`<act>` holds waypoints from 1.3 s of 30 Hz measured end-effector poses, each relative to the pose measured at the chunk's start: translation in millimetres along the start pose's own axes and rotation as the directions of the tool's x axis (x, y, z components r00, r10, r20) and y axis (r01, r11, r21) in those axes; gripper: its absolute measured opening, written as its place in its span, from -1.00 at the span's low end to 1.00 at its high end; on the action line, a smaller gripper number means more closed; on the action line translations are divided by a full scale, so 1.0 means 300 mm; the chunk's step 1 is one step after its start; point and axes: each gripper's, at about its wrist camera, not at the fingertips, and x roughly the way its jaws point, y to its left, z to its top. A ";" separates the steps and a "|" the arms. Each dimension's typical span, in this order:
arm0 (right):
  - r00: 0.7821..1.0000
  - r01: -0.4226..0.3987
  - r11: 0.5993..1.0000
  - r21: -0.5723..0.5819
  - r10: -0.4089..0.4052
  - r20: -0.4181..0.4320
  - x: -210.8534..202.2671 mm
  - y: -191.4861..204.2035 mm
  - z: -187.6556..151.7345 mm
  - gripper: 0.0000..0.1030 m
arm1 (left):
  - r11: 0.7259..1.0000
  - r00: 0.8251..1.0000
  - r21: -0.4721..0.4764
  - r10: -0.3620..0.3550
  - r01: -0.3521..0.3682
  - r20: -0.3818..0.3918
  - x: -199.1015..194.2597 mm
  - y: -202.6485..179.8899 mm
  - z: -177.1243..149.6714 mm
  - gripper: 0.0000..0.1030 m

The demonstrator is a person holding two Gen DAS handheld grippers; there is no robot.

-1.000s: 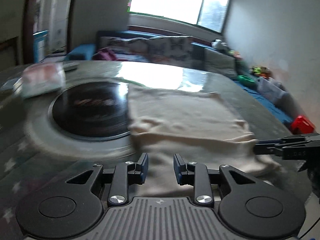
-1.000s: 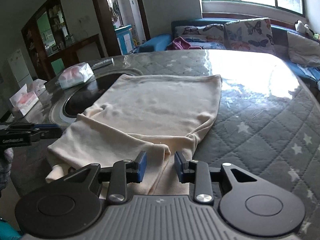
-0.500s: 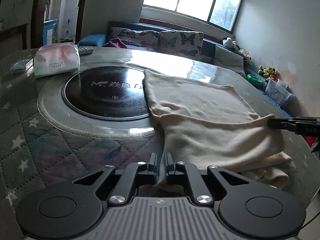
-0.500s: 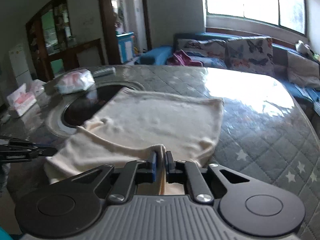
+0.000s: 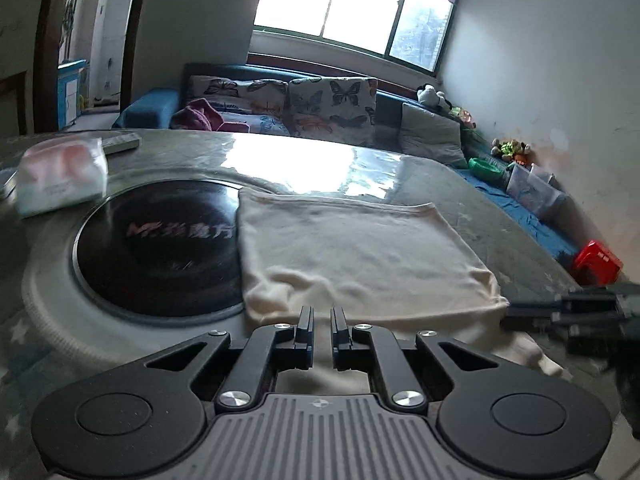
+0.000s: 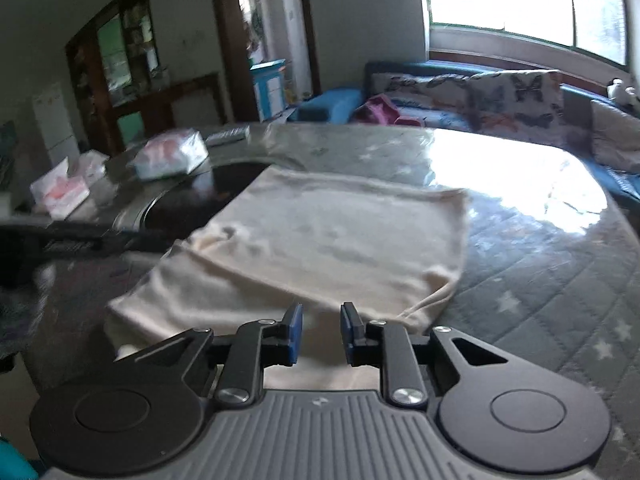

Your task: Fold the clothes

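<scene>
The cream garment point(image 5: 360, 248) lies spread on the worktop point(image 6: 540, 280), its near part doubled over itself, so one fold looks made and the cloth rests flat for the next. Its left edge overlaps the rim of the black round disc point(image 5: 160, 248) set in the worktop; its right edge stops on the star-quilted cover, with much bare surface beyond toward the sofa point(image 5: 320, 108).

The left claw point(image 5: 321, 320) hovers at the near hem with its jaws a little apart and nothing between them. The right claw point(image 6: 320, 322) sits just above the near right part of the cloth, jaws wider apart, also empty. Placed at either end of the near edge, both seem ready to take fresh corners.

The tissue pack point(image 5: 62, 174) stands well apart to the left, so it should not hinder a fold. The near hem hangs close to the worktop's edge, where cloth may slip off.
</scene>
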 end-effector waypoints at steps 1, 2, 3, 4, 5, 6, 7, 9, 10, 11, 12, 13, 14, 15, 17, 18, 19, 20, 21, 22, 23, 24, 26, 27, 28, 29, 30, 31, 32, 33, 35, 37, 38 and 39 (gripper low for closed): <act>1.000 -0.003 1.000 0.001 0.003 -0.010 0.010 0.001 -0.007 -0.61 | 1.000 1.000 0.003 -0.006 0.006 -0.006 0.019 -0.002 0.002 -0.82; 1.000 -0.006 1.000 0.002 0.006 -0.021 0.021 0.003 -0.013 -0.61 | 1.000 1.000 0.007 -0.007 0.007 -0.012 0.037 -0.004 0.003 -0.82; 0.999 -0.008 1.000 0.006 0.008 -0.032 0.030 0.001 -0.020 -0.61 | 1.000 1.000 0.015 0.005 -0.005 -0.020 0.055 -0.004 0.000 -0.82; 0.999 -0.005 1.000 0.008 0.006 -0.041 0.037 -0.001 -0.027 -0.61 | 1.000 0.999 0.020 0.021 -0.021 -0.032 0.072 0.002 -0.003 -0.82; 0.999 -0.004 1.000 0.010 0.004 -0.049 0.043 -0.004 -0.034 -0.61 | 0.999 0.999 0.013 0.032 -0.032 -0.044 0.083 0.010 -0.009 -0.82; 0.999 -0.009 1.000 0.014 0.010 -0.051 0.040 -0.007 -0.036 -0.60 | 1.000 0.998 -0.002 0.025 -0.025 -0.052 0.086 0.025 -0.011 -0.82; 0.999 -0.015 1.000 0.017 0.016 -0.052 0.038 -0.010 -0.037 -0.60 | 1.000 0.999 -0.013 0.012 -0.012 -0.052 0.080 0.037 -0.009 -0.82; 0.998 -0.022 1.000 0.013 0.023 -0.055 0.036 -0.010 -0.034 -0.58 | 1.000 0.999 -0.019 0.011 -0.012 -0.044 0.077 0.050 0.007 -0.82; 0.998 -0.025 1.000 0.011 0.025 -0.057 0.036 -0.010 -0.032 -0.56 | 1.000 0.999 -0.021 0.013 -0.014 -0.037 0.079 0.053 0.018 -0.82; 0.998 -0.027 1.000 0.008 0.028 -0.059 0.037 -0.009 -0.030 -0.50 | 1.000 0.999 -0.024 0.014 -0.015 -0.031 0.080 0.057 0.030 -0.82; 0.998 -0.030 1.000 0.006 0.030 -0.060 0.037 -0.008 -0.029 -0.48 | 0.999 1.000 -0.028 0.015 -0.016 -0.027 0.085 0.061 0.041 -0.82; 0.998 -0.030 1.000 0.004 0.031 -0.061 0.039 -0.007 -0.030 -0.47 | 0.999 0.999 -0.033 0.015 -0.016 -0.028 0.099 0.066 0.051 -0.82; 0.998 -0.031 1.000 0.002 0.031 -0.062 0.042 -0.005 -0.031 -0.46 | 0.999 0.999 -0.032 0.016 -0.017 -0.032 0.116 0.070 0.058 -0.82; 0.998 -0.031 1.000 0.001 0.031 -0.063 0.044 -0.004 -0.032 -0.45 | 0.999 0.999 -0.030 0.017 -0.018 -0.037 0.133 0.075 0.066 -0.82; 0.997 -0.035 0.999 0.003 0.035 -0.063 0.046 -0.003 -0.030 -0.43 | 0.999 0.998 -0.028 0.029 -0.031 -0.055 0.168 0.087 0.074 -0.82; 0.997 -0.036 0.999 0.004 0.036 -0.063 0.046 -0.004 -0.030 -0.43 | 0.999 0.997 -0.026 0.038 -0.040 -0.065 0.184 0.096 0.073 -0.82; 0.997 -0.038 0.999 0.004 0.038 -0.063 0.047 -0.006 -0.030 -0.43 | 0.998 0.996 -0.022 0.052 -0.054 -0.073 0.196 0.106 0.069 -0.82; 0.997 -0.040 0.999 0.005 0.040 -0.064 0.047 -0.008 -0.030 -0.43 | 0.998 0.995 -0.017 0.065 -0.067 -0.080 0.209 0.116 0.066 -0.82; 0.997 -0.041 0.999 0.006 0.042 -0.064 0.048 -0.010 -0.030 -0.42 | 0.997 0.994 -0.014 0.075 -0.077 -0.085 0.218 0.125 0.064 -0.82; 0.997 -0.043 0.999 0.007 0.043 -0.065 0.048 -0.012 -0.029 -0.42 | 0.997 0.994 -0.015 0.075 -0.076 -0.082 0.218 0.132 0.065 -0.82; 0.997 -0.045 0.999 0.006 0.045 -0.066 0.049 -0.013 -0.029 -0.42 | 0.997 0.994 -0.015 0.077 -0.078 -0.080 0.218 0.138 0.066 -0.82; 0.997 -0.047 0.999 0.006 0.047 -0.066 0.049 -0.013 -0.030 -0.42 | 0.996 0.993 -0.012 0.085 -0.086 -0.077 0.220 0.138 0.071 -0.82; 0.997 -0.049 0.999 0.008 0.049 -0.066 0.049 -0.015 -0.030 -0.40 | 0.996 0.993 -0.009 0.091 -0.092 -0.072 0.221 0.132 0.083 -0.82; 0.997 -0.050 0.999 0.009 0.051 -0.066 0.048 -0.016 -0.030 -0.40 | 0.996 0.993 -0.009 0.092 -0.092 -0.069 0.222 0.127 0.089 -0.82; 0.996 -0.051 0.999 0.009 0.052 -0.066 0.048 -0.016 -0.030 -0.39 | 0.996 0.994 -0.006 0.088 -0.089 -0.066 0.222 0.119 0.094 -0.82; 0.996 -0.052 0.999 0.012 0.053 -0.065 0.048 -0.016 -0.031 -0.38 | 0.997 0.995 0.005 0.073 -0.073 -0.063 0.220 0.107 0.094 -0.82; 0.996 -0.055 0.998 0.014 0.055 -0.065 0.047 -0.017 -0.031 -0.37 | 0.998 0.997 0.016 0.058 -0.057 -0.060 0.218 0.095 0.095 -0.82; 0.996 -0.057 0.998 0.014 0.058 -0.066 0.047 -0.017 -0.031 -0.33 | 0.999 0.997 0.029 0.048 -0.046 -0.059 0.219 0.084 0.094 -0.82; 0.996 -0.061 0.998 0.012 0.062 -0.066 0.048 -0.015 -0.030 -0.31 | 0.998 0.997 0.046 0.048 -0.045 -0.064 0.225 0.074 0.090 -0.81; 0.996 -0.062 0.998 0.007 0.062 -0.065 0.048 -0.014 -0.031 -0.31 | 0.997 0.996 0.062 0.053 -0.048 -0.072 0.233 0.067 0.086 -0.81; 0.996 -0.063 0.998 0.001 0.063 -0.065 0.048 -0.013 -0.032 -0.31 | 0.995 0.994 0.075 0.077 -0.071 -0.081 0.248 0.071 0.079 -0.81; 0.996 -0.065 0.998 0.003 0.065 -0.062 0.045 -0.015 -0.031 -0.31 | 0.994 0.992 0.066 0.097 -0.091 -0.085 0.245 0.080 0.080 -0.80; 0.996 -0.064 0.998 0.001 0.064 -0.061 0.042 -0.014 -0.030 -0.31 | 0.994 0.992 0.057 0.095 -0.091 -0.086 0.235 0.083 0.082 -0.78; 0.996 -0.061 0.998 -0.005 0.060 -0.058 0.035 -0.012 -0.029 -0.31 | 0.994 0.992 0.059 0.092 -0.088 -0.081 0.219 0.080 0.082 -0.78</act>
